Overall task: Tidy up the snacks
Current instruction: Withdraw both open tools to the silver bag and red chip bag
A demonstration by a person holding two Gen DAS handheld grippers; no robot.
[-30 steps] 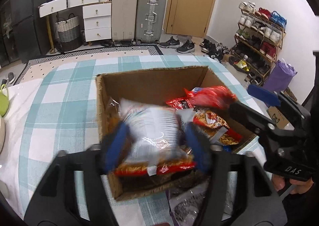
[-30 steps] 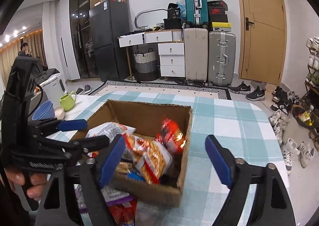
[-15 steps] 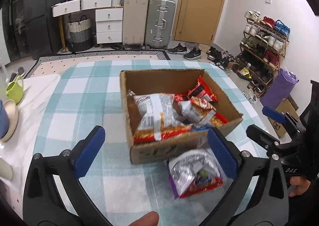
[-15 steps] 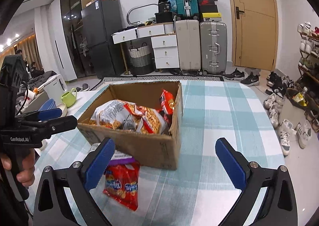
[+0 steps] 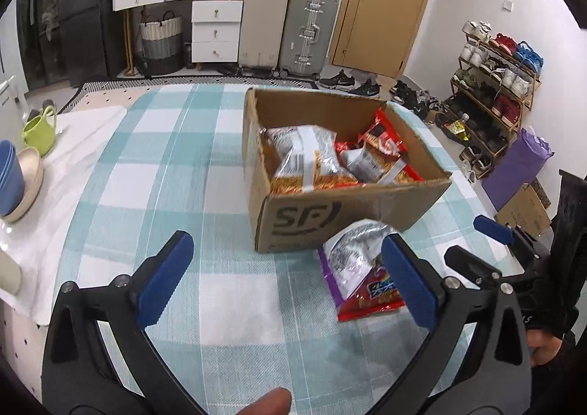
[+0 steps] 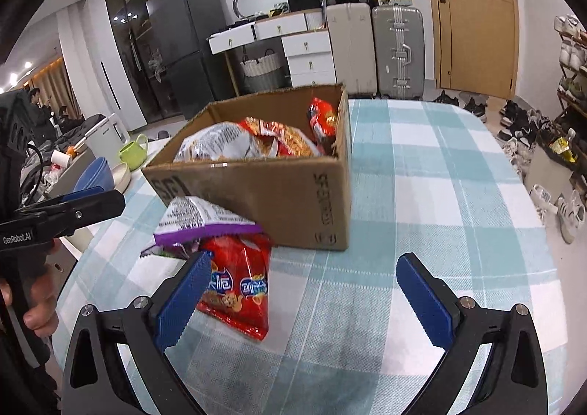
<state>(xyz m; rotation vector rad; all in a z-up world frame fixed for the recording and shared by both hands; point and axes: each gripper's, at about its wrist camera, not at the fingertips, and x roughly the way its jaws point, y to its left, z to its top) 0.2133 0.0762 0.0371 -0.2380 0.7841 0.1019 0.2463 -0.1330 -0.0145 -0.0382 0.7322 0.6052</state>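
Beside the box (image 5: 352, 209), snack bags (image 6: 234, 275) lie just ahead of both wide-spread, empty grippers.

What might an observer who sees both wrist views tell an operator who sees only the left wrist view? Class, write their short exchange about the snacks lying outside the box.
Operator: In front of the cardboard box I see crumpled packaging. Is it one bag or two?
Observer: Two. A purple-edged bag lies over the top end of a red bag.
Operator: Is the right gripper holding anything?
Observer: No. Its jaws are wide apart, with only tablecloth between them; the red bag lies beside its left finger.
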